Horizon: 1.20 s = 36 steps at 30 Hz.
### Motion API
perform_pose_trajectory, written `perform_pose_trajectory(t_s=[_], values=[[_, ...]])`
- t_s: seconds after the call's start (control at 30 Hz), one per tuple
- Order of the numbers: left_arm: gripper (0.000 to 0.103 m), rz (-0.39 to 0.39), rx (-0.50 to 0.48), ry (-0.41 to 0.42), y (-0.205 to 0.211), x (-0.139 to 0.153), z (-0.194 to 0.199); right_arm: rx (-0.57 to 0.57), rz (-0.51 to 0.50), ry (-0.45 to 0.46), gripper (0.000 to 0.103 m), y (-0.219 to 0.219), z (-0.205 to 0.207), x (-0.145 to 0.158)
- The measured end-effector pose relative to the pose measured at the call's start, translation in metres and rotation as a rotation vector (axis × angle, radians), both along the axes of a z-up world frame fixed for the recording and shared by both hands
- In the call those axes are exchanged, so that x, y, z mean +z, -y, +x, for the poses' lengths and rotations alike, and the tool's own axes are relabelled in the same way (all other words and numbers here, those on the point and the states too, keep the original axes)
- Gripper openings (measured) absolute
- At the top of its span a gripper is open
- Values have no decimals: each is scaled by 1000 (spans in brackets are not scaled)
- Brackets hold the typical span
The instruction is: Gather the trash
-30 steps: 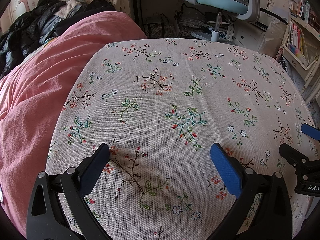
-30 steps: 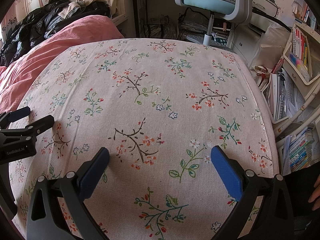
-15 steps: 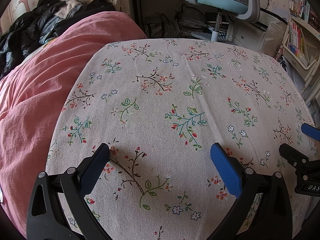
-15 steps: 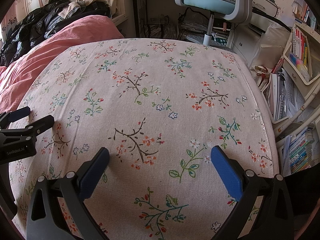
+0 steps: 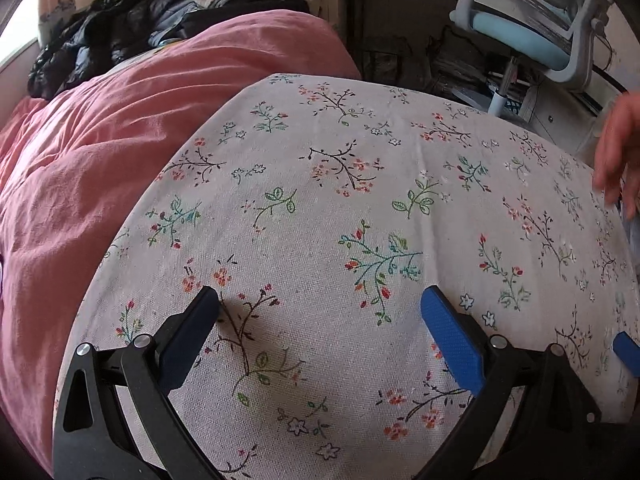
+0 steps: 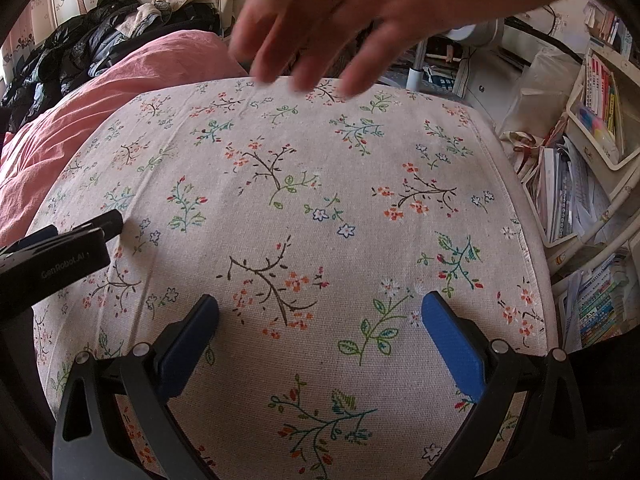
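Note:
No trash shows in either view. My left gripper (image 5: 320,312) hangs open over a floral tablecloth (image 5: 360,208), nothing between its blue pads. My right gripper (image 6: 320,312) is open too, low over the same cloth (image 6: 320,168). A bare hand (image 6: 340,12), blurred, reaches in from the top of the right wrist view with fingers spread above the far edge of the cloth. The same hand (image 5: 620,152) shows at the right edge of the left wrist view. The left gripper's body (image 6: 52,260) sits at the left of the right wrist view.
A pink duvet (image 5: 100,160) lies left of the cloth, with dark jackets (image 5: 112,32) piled behind it. A light-blue office chair (image 5: 540,36) stands at the back. Shelves with books and papers (image 6: 580,160) crowd the right side.
A hand has come into both views, reaching over the far side of the cloth. Both grippers have shifted a little and stay open.

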<state>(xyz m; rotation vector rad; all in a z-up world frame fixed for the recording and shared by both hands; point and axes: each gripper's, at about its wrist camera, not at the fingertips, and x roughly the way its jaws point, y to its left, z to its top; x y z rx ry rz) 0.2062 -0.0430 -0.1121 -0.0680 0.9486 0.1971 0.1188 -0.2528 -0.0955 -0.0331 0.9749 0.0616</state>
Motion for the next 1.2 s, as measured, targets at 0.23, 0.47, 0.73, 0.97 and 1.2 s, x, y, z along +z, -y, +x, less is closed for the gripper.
perform_pose_trajectory(t_s=[0.23,0.47,0.73,0.97,1.2], values=[[97,-6,4,-4,-2,-2,2,0,0,0,97,1,1,0],[98,-5,4,-6,-1,-2,3,0,-2,-1,97,0,3,0],[98,-7,5,-7,-1,-3,4,-1,-2,-1,97,-1,3,0],[98,-6,4,-7,-1,-3,4,-1,-2,-1,97,-1,2,0],[98,-6,4,-7,-1,-3,4,-1,-2,-1,97,-1,3,0]])
